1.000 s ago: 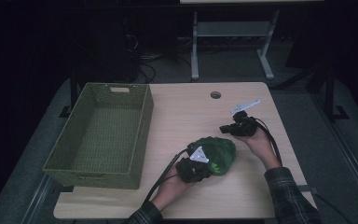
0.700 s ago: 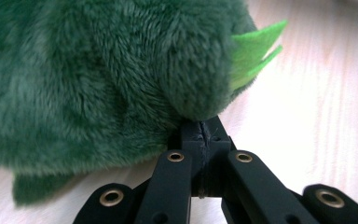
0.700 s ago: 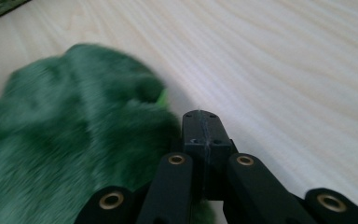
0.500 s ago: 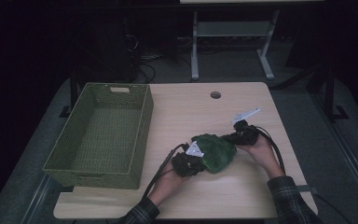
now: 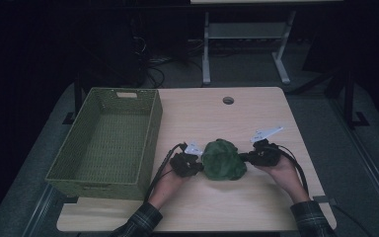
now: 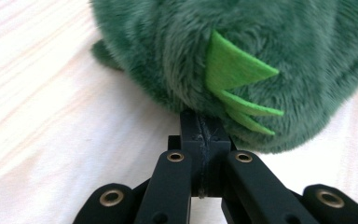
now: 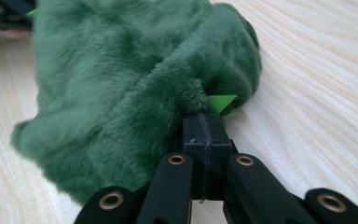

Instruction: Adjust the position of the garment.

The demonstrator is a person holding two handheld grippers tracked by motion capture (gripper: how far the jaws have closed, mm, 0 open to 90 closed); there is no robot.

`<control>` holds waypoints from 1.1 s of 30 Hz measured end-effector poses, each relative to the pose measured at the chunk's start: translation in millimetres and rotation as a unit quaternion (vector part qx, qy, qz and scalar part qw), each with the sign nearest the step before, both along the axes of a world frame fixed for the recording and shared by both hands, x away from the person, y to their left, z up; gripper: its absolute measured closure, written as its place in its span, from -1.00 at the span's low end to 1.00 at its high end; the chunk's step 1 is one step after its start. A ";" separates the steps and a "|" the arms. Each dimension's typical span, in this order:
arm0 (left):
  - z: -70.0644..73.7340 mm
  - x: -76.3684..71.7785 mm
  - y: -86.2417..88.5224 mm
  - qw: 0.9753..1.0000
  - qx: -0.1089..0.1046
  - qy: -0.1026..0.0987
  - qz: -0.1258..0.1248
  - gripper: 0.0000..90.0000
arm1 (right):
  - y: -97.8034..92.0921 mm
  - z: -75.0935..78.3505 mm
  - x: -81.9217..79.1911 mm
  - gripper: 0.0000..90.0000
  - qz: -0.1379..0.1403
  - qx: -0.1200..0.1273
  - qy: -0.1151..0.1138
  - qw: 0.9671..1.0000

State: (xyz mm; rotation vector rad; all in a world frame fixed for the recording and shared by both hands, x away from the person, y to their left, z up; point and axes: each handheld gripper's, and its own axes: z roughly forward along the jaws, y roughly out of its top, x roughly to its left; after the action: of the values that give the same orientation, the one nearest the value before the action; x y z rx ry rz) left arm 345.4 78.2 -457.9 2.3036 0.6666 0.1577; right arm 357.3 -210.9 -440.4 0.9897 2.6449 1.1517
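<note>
A dark green plush toy (image 5: 223, 159) lies on the wooden table (image 5: 256, 113), near its front middle. Bright green felt spikes (image 6: 235, 70) stick out of its fur. My left gripper (image 5: 196, 167) sits against the toy's left side, and in the left gripper view its jaws (image 6: 204, 116) are pressed together with their tip in the fur. From the right, my right gripper (image 5: 247, 158) meets the toy. Its jaws (image 7: 204, 122) are together on a tuft of plush (image 7: 121, 84) beside a felt spike (image 7: 221, 102).
A green woven basket (image 5: 150, 133) stands empty on the table's left side, close to my left hand. A round cable hole (image 5: 228, 100) is at the table's back. Bare tabletop lies behind and in front of the toy.
My right gripper came down and left from the back right to the toy's right side and shut on it. The left gripper shifted a little left at the toy.
</note>
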 end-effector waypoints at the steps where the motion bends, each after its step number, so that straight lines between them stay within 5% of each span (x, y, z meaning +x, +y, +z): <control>1: 0.2 2.0 1.1 1.000 0.000 0.000 0.001 0.99 | 0.6 0.1 -2.3 1.00 -0.001 0.002 0.004 1.000; 5: 0.5 3.9 4.0 1.000 0.002 0.003 0.006 0.99 | -0.2 -1.2 -7.9 1.00 -0.008 -0.001 -0.004 1.000; 7: 5.8 1.1 7.8 1.000 0.006 0.000 0.003 0.83 | -7.7 -0.4 -12.9 0.92 -0.029 0.008 -0.019 0.999; 12: 28.4 -4.0 15.5 1.000 0.008 -0.017 -0.013 0.43 | -36.9 -5.9 -31.2 0.28 -0.097 0.027 -0.048 0.994; 18: 45.3 -5.8 8.1 0.999 0.005 -0.028 -0.040 -0.26 | -53.0 -22.1 -45.8 -0.44 -0.139 -0.012 -0.047 0.989; 24: 53.0 4.5 -8.0 0.998 0.006 -0.027 -0.062 -0.59 | -57.5 -37.3 -54.2 -0.71 -0.146 -0.030 -0.042 0.988; 33: 48.6 24.8 -26.2 0.996 0.032 -0.018 -0.083 -0.71 | -58.3 -42.7 -56.9 -0.86 -0.151 -0.038 -0.057 0.986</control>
State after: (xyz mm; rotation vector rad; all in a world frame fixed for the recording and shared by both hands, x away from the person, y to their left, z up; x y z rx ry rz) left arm 370.1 52.0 -409.3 2.3991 0.4554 0.1441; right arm 300.4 -269.2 -483.0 1.2184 2.3293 1.0006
